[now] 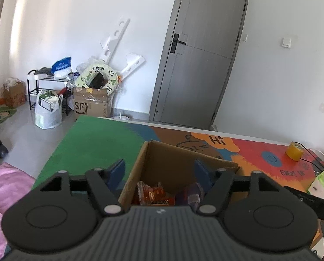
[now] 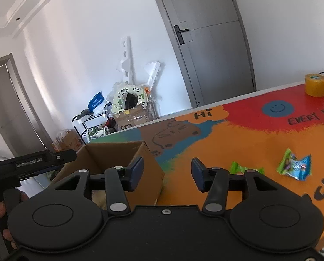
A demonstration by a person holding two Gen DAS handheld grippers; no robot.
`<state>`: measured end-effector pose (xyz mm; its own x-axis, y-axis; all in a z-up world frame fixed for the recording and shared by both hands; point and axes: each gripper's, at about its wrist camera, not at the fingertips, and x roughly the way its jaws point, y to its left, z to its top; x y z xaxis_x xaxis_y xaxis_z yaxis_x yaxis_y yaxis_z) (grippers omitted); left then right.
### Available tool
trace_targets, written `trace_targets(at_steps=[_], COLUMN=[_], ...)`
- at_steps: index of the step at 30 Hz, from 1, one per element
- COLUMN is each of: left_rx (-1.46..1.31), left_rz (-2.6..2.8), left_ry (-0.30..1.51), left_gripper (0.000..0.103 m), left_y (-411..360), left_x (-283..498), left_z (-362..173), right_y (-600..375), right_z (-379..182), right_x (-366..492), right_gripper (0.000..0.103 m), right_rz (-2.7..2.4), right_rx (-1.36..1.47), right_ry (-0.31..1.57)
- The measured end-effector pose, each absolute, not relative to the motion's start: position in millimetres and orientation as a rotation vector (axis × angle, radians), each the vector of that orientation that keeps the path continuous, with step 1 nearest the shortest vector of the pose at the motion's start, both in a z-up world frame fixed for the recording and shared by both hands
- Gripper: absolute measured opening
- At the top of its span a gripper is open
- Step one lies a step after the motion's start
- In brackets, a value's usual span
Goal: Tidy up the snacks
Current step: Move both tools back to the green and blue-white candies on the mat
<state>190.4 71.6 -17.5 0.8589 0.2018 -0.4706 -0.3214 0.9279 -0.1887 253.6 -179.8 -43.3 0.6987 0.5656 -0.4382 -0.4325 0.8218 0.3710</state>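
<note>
Here my left hand-held gripper [image 1: 159, 171] hangs over the open cardboard box [image 1: 140, 169] at the near left of the counter [image 1: 92, 143], its jaws spread wide with nothing between them; orange snack packets [image 1: 153, 195] and a purple one [image 1: 191, 192] lie inside the box. My right hand-held gripper [image 2: 167, 174] sits just right of the box, jaws apart and empty. Farther right on the colourful mat, a green candy wrapper [image 2: 238, 167] and a green-and-blue snack packet [image 2: 295, 166] lie loose. A yellow tape roll [image 2: 314, 84] stands at the far right.
</note>
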Motion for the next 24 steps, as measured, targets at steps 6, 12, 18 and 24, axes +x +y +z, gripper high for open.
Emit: trace_targets(at_steps=[6, 12, 18, 24], left_rx=[-0.257, -0.273, -0.265, -0.289], left_rz=[0.270, 0.277, 0.272, 0.232], left_ry=[0.467, 0.506, 0.497, 0.446], left_gripper=[0.083, 0.084, 0.085, 0.085], left_y=[58, 45, 22, 4], left_x=[180, 173, 159, 143], left_z=[-13, -14, -8, 1], right_y=[-194, -211, -232, -249], right_z=[-50, -47, -43, -41], right_x=[245, 230, 213, 202], right_gripper=[0.072, 0.091, 0.101, 0.103], right_rz=[0.521, 0.490, 0.441, 0.412], right_rx=[0.267, 0.284, 0.295, 0.310], right_ry=[0.585, 0.572, 0.535, 0.509])
